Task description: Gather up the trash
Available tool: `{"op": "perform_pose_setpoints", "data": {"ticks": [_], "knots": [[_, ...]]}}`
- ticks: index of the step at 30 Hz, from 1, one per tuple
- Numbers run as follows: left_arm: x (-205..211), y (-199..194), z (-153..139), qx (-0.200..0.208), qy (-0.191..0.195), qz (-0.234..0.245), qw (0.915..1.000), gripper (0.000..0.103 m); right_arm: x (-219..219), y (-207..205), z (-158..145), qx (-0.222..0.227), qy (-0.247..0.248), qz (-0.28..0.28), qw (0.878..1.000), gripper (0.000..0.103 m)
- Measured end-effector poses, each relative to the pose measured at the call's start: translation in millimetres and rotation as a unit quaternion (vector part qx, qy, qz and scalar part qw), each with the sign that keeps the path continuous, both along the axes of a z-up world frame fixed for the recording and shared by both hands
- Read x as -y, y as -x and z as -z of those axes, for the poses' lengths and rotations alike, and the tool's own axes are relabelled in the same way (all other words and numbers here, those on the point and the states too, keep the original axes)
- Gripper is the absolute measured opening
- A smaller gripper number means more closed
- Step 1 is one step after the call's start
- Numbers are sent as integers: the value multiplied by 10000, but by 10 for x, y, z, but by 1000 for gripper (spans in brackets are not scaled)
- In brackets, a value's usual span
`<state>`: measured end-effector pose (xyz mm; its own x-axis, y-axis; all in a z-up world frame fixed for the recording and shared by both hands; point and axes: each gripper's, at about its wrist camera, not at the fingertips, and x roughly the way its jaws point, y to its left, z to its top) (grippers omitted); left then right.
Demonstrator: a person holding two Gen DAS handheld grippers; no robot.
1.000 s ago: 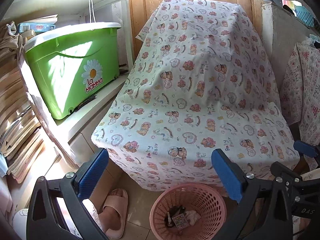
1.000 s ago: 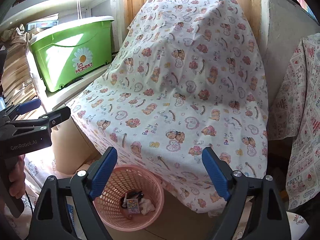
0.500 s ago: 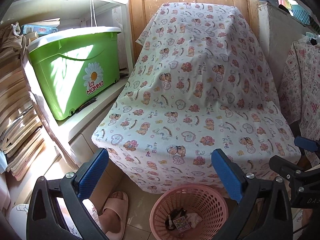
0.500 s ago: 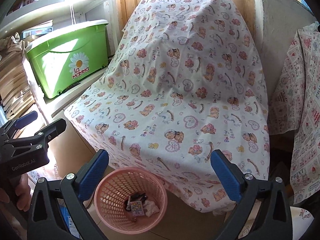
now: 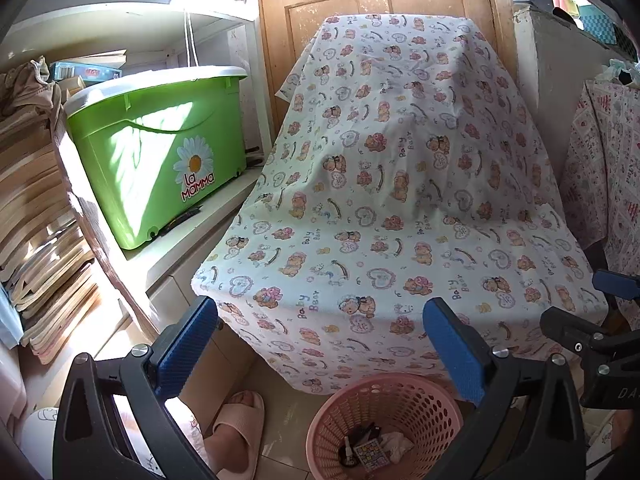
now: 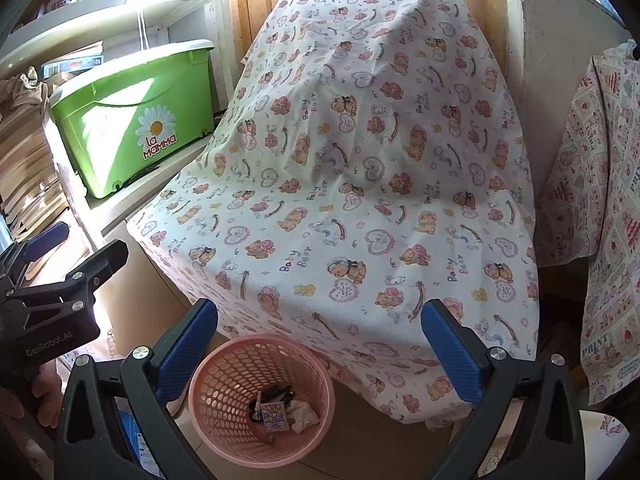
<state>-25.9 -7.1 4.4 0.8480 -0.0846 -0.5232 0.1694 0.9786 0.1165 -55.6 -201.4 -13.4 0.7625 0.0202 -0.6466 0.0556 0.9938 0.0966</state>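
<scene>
A pink perforated basket stands on the floor at the foot of a cloth-covered object; it also shows in the right wrist view. Inside it lie a small printed packet, a crumpled white paper and a dark scrap. My left gripper is open and empty, above and left of the basket. My right gripper is open and empty, above and right of the basket. Each gripper shows at the edge of the other's view.
A bear-print cloth drapes a bulky object against a wooden door. A green "La Mamma" bin sits on a white shelf at the left beside stacked papers. A foot in a pink slipper stands left of the basket.
Both grippers have tilted upward and drawn back a little, so the basket sits lower in both views. Both stay open and empty.
</scene>
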Motion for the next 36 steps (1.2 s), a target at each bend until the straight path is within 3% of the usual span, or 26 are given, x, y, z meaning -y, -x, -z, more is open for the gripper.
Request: {"op": "perform_pose_setpoints", "data": {"ticks": [36], "knots": [[-72, -37, 8, -94, 126, -147, 9998, 101, 100, -20, 23, -49, -65, 105, 9999, 103]]}}
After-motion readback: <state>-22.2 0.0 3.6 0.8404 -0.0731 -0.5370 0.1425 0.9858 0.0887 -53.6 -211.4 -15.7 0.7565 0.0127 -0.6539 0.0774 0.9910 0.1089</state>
